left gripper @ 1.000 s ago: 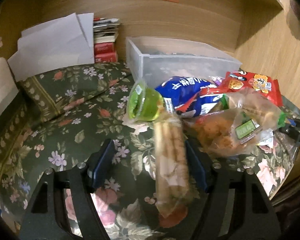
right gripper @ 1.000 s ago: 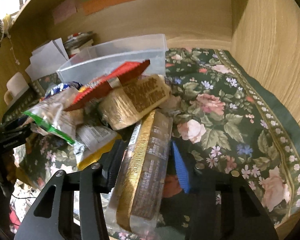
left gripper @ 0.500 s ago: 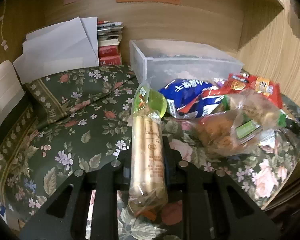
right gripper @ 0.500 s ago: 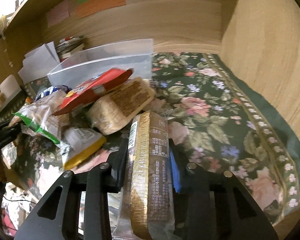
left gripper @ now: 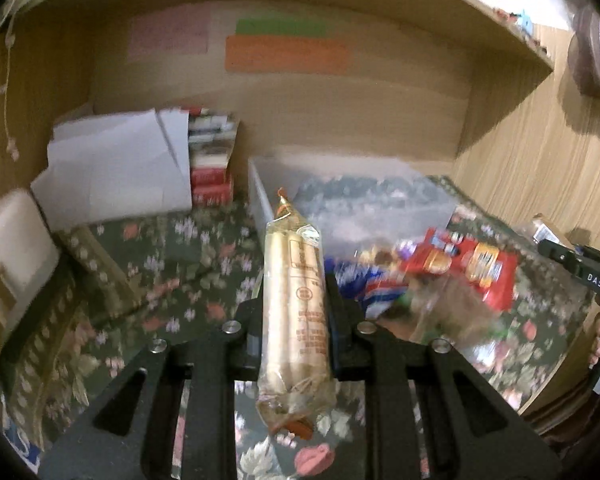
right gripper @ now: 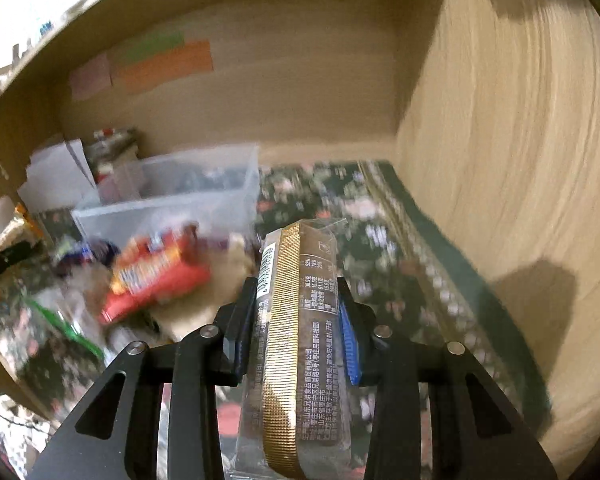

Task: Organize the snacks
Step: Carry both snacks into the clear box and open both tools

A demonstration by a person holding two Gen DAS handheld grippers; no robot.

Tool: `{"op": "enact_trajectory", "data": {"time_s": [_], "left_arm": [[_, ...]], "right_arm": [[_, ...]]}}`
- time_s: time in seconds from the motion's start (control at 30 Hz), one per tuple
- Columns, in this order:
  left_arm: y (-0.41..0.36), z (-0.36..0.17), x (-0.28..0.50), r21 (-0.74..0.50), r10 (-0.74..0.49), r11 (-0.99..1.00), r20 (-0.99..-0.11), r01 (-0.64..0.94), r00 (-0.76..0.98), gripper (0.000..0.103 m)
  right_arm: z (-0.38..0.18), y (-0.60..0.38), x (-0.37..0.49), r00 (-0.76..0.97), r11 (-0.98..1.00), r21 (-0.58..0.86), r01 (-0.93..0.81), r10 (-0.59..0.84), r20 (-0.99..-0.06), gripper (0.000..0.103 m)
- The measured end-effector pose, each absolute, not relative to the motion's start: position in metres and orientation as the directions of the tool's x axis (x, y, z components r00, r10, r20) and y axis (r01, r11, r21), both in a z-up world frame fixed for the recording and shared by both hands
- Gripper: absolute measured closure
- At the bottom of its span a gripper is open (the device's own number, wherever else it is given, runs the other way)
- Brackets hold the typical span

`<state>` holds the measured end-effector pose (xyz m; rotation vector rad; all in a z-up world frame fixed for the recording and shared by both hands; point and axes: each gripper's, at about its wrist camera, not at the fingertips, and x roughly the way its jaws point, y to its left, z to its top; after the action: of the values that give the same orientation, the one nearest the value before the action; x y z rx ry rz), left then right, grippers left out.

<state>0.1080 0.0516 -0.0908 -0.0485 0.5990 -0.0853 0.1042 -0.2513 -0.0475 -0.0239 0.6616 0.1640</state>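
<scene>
Both tools have risen since the earlier frames, each lifting its packet clear of the flowered cloth [left gripper: 188, 248] on the surface. Left tool [left gripper: 294, 322] is clamped on a clear packet of pale biscuit sticks [left gripper: 294, 300], gripped near mid-length. Right tool [right gripper: 296, 320] is clamped on a gold-edged bar [right gripper: 296, 320], also near its middle. Both packets look light; the film is likely slippery and the contents brittle, so moderate pressure is advised. Remaining snacks [left gripper: 460, 264] lie in front of the clear bin [left gripper: 380, 204].
</scene>
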Motion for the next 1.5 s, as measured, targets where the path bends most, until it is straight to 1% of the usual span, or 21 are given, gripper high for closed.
{"op": "enact_trajectory", "data": {"time_s": [0.23,0.33,0.5,0.7,0.93,1.27,1.5], "left_arm": [[0.043,-0.054,0.124,-0.079,-0.113,0.993,-0.503,0.085,0.857,0.081],[0.038,-0.043,0.135,-0.073,-0.116,0.993,-0.486,0.093,0.866,0.081],[0.03,-0.03,0.159,-0.065,-0.124,0.992,-0.47,0.106,0.874,0.081],[0.019,-0.023,0.189,-0.056,-0.123,0.992,-0.468,0.109,0.875,0.081],[0.016,-0.032,0.233,-0.078,-0.13,0.991,-0.504,0.105,0.854,0.081],[0.018,-0.072,0.291,-0.076,-0.116,0.993,-0.62,0.087,0.776,0.081],[0.014,-0.091,0.308,-0.064,-0.102,0.995,-0.682,0.08,0.724,0.081]], "right_arm": [[-0.004,-0.228,0.116,0.836,0.973,0.018,-0.228,0.205,-0.508,0.07],[0.007,-0.219,0.126,0.843,0.965,0.023,-0.261,0.24,-0.482,0.07],[0.014,-0.199,0.146,0.842,0.952,0.018,-0.305,0.278,-0.462,0.07],[0.018,-0.177,0.176,0.826,0.937,0.024,-0.349,0.32,-0.464,0.07],[0.007,-0.156,0.214,0.797,0.927,0.021,-0.373,0.332,-0.505,0.07],[-0.035,-0.138,0.272,0.694,0.921,0.033,-0.388,0.316,-0.647,0.07],[-0.055,-0.128,0.298,0.632,0.915,0.011,-0.403,0.287,-0.72,0.069]]}}
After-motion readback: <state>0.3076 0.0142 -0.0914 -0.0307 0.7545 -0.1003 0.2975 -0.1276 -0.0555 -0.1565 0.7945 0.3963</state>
